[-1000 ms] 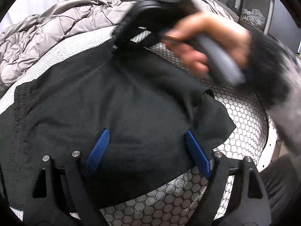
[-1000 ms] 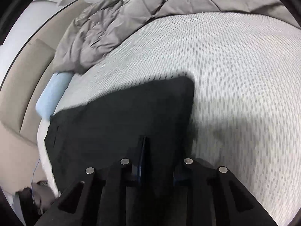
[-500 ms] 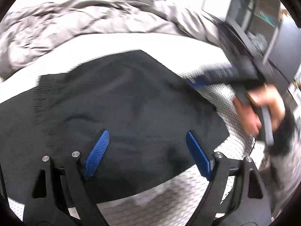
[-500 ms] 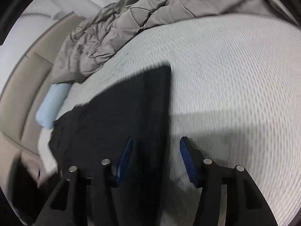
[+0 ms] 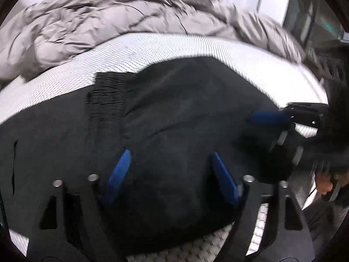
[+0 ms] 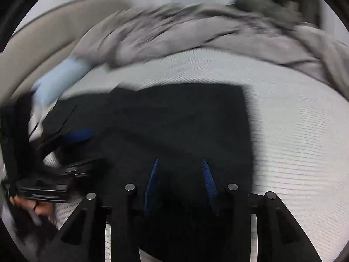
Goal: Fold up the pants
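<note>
The black pants (image 5: 174,113) lie folded on the white mesh mattress (image 5: 152,45), with a ribbed waistband (image 5: 106,96) toward the left. My left gripper (image 5: 170,159) is open and empty, its blue pads hovering over the near part of the pants. The right gripper (image 5: 268,118) shows at the right edge of that view, over the pants' right edge. In the right wrist view the pants (image 6: 178,118) spread ahead and my right gripper (image 6: 180,166) is open and empty above them. The left gripper (image 6: 76,135) shows at the left there.
A rumpled grey duvet (image 5: 98,26) is heaped along the far side of the bed (image 6: 218,32). A light blue pillow (image 6: 59,76) lies at the far left by a beige headboard (image 6: 43,35). Dark furniture stands at the right (image 5: 316,21).
My right gripper opened, let go of the pants and swung back to the near right edge. The folded layer now lies flat. My left gripper stayed open over the pants.
</note>
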`<state>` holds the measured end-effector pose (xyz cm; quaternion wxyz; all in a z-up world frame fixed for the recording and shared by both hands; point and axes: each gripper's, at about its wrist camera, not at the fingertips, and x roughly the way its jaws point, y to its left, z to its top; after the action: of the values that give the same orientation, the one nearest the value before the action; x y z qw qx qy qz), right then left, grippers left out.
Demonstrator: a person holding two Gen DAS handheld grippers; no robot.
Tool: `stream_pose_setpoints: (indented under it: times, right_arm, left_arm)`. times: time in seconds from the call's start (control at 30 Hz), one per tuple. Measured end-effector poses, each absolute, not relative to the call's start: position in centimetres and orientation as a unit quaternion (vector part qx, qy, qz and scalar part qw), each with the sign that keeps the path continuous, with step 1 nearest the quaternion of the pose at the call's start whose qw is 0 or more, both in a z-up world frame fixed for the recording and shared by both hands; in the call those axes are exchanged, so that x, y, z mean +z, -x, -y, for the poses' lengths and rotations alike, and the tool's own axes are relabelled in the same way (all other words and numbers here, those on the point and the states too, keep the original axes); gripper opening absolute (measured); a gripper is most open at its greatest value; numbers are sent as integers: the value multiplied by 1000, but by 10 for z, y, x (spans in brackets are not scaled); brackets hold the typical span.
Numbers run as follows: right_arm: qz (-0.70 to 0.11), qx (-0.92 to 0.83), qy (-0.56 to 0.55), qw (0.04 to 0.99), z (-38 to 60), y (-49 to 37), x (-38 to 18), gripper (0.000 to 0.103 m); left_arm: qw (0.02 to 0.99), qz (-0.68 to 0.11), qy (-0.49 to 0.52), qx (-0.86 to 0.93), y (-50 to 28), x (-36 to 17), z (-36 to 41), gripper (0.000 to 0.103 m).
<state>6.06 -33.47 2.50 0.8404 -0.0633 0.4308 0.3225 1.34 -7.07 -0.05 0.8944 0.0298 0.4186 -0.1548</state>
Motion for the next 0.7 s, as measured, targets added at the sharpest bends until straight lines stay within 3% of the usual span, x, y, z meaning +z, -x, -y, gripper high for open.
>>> stream_pose_setpoints:
  times: [0.13,0.23,0.27,0.47,0.7]
  right_arm:
    - [-441,314,123,832,326,-61,6,43]
    - [-438,199,169,860,367,-70,9,43]
    - [-437,164,172,867,378,-72,10,49]
    - [-392,224,97,887,382,-57,39,49]
    - [-452,257,134,844,341,-83,2,49]
  left_arm:
    - [890,-425,-36,-161,-9,-4,59,68]
    - [891,-422,-24,-167,2,-5,45,70]
    - [891,-423,-32,-164,4,-2,46,70]
    - [906,-388,-15,-168,-11,39,55,70]
    - [885,-442,-42,-144,-61,2,54,64]
